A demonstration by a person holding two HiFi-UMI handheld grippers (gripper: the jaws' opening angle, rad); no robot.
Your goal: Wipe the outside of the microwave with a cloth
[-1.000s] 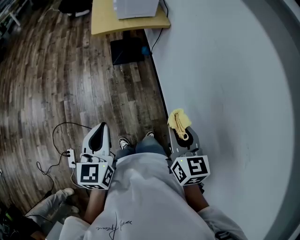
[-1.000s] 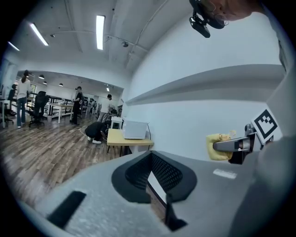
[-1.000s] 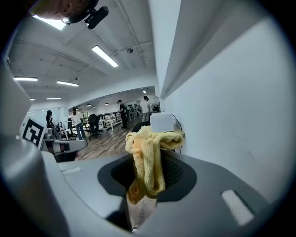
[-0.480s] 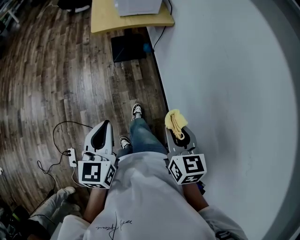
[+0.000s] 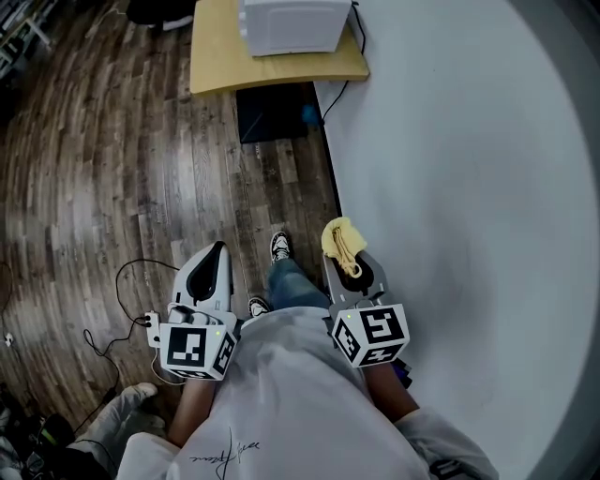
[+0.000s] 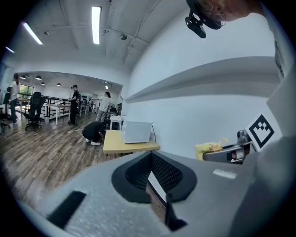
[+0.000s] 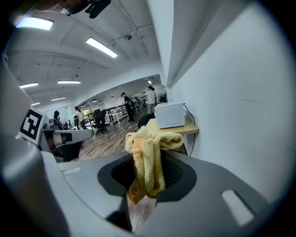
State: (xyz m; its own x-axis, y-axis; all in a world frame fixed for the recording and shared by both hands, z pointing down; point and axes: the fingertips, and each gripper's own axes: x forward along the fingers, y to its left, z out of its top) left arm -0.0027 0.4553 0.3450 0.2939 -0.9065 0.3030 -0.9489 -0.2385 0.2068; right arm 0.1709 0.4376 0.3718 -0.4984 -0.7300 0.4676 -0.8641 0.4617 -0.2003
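Note:
A white microwave (image 5: 292,23) stands on a low wooden table (image 5: 220,66) against the wall, far ahead of both grippers. My right gripper (image 5: 340,259) is shut on a folded yellow cloth (image 5: 338,240), held close to the wall. In the right gripper view the cloth (image 7: 149,159) hangs over the jaws of the right gripper (image 7: 145,187), with the microwave (image 7: 170,114) beyond. My left gripper (image 5: 217,250) is shut and holds nothing, out over the floor. In the left gripper view the left gripper (image 6: 156,185) points toward the microwave (image 6: 136,131).
A white wall (image 5: 469,187) runs along the right. A black box (image 5: 272,112) sits under the table. Cables (image 5: 141,272) lie on the wooden floor at left. The person's shoe (image 5: 279,246) is between the grippers. A crouching person (image 6: 95,131) is beside the table.
The person has stepped forward along the wall. The microwave and table have come further into the head view. Both grippers keep their places; the cloth stays held.

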